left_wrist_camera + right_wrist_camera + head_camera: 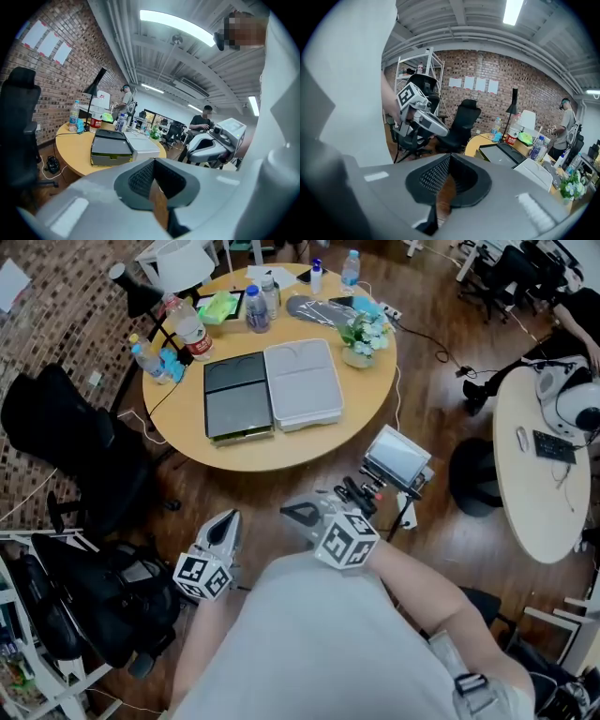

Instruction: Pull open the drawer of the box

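Observation:
On the round wooden table [281, 451] a dark grey box [237, 395] lies beside a white box [302, 382]. In the left gripper view the dark grey box [110, 146] turns its low front face toward me, with a yellow-green strip along the bottom. Both grippers hang well short of the table, over the wooden floor and close to my body. My left gripper [223, 526] [154, 161] is shut with nothing in it. My right gripper [300, 514] [449, 159] points toward the table, jaws together and empty. The right gripper view shows the left gripper [417, 112] at its left.
Bottles [192, 334], a black desk lamp [141, 296] and a potted plant [361, 338] crowd the table's far half. A tripod-mounted screen [398, 460] stands just right of my right gripper. A black office chair [66, 446] sits left, a second table [534, 474] right.

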Tool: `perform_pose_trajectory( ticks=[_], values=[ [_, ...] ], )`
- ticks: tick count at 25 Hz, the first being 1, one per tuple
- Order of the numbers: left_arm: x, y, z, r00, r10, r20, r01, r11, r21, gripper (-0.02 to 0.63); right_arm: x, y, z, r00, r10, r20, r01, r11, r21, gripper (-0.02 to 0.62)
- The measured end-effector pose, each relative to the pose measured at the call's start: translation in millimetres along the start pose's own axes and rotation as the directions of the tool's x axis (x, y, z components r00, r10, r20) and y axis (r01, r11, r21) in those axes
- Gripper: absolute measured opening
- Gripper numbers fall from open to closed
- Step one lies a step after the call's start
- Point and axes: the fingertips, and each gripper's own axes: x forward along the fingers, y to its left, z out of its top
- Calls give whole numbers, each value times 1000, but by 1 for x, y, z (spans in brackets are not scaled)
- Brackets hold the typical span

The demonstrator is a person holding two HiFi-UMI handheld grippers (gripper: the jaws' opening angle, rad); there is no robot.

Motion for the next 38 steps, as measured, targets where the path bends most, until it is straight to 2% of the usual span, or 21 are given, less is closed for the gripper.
perform_pose_trajectory(
  ticks=[8, 14, 21, 28, 32, 38],
  values=[
    [49, 9, 18, 998, 14, -63, -10, 998, 65, 6, 7, -27, -19, 998, 52, -23, -53, 995, -80, 6],
    [73, 10, 10, 992, 31, -120, -19, 995, 99, 5, 12, -43, -27, 997, 82, -5, -82, 992, -92, 6],
    [92, 14, 12, 985, 49, -163, -26, 989, 143, 6, 16, -64, -33, 997, 77, 0, -76, 994, -79, 6],
    [112, 27, 2, 976, 31, -217, 12, 980, 197, 6, 30, -85, -44, 999, 20, -37, -22, 999, -35, 6],
    [118, 56, -11, 951, 68, -301, 21, 958, 284, 6, 45, -96, -43, 998, -22, -58, 22, 1000, 0, 6],
    [132, 98, -26, 900, 160, -405, 28, 907, 421, 6, 65, -104, -42, 993, -65, -98, 70, 997, 40, 6]
  ],
)
